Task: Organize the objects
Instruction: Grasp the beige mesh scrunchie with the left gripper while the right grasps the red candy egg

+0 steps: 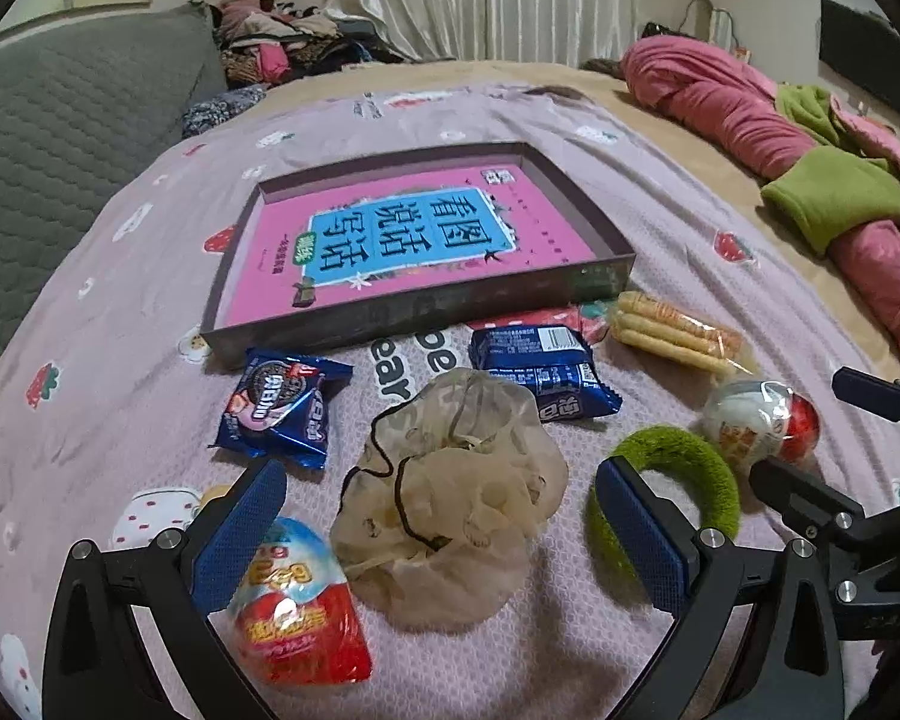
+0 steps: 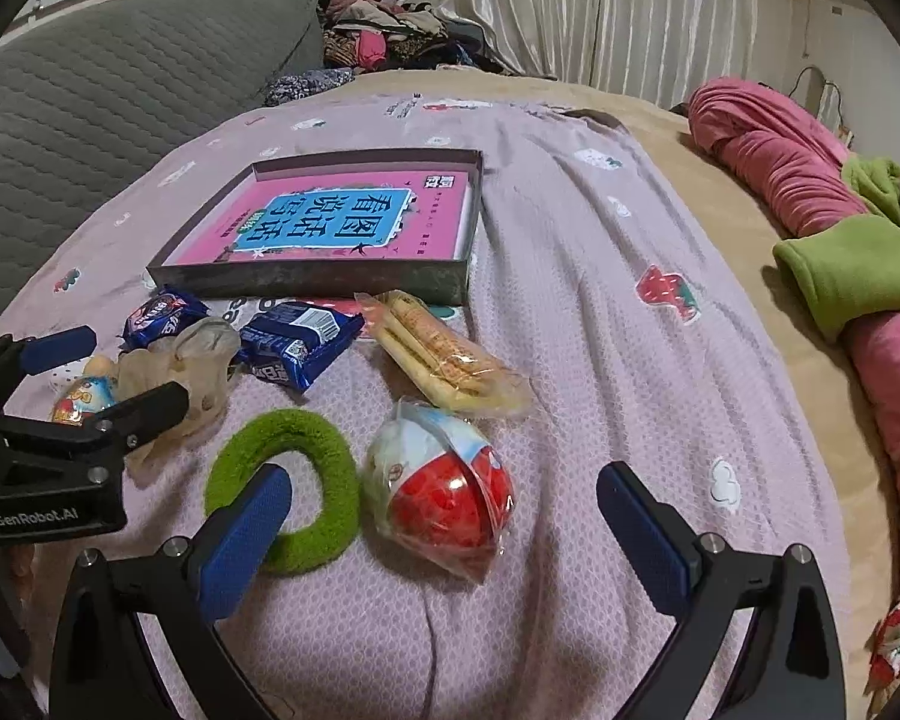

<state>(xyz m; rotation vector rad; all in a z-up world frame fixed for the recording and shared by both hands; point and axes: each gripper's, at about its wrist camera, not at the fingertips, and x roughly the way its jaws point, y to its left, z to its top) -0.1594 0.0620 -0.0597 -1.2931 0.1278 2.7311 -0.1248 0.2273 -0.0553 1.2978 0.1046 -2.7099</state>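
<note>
The tray (image 1: 594,279) holds only a pink book (image 1: 390,240); judging by that, sorting has barely begun. 7 loose items lie on the bedspread (image 2: 570,210) before it: 2 blue cookie packs, a biscuit pack (image 2: 444,360), a sheer pouch (image 1: 450,498), a green ring (image 2: 288,480) and 2 toy eggs. The left gripper (image 1: 444,534) is wide open and empty, the pouch lying between its fingers. The right gripper (image 2: 444,534), also wide open and empty, brackets a red egg (image 2: 444,498).
</note>
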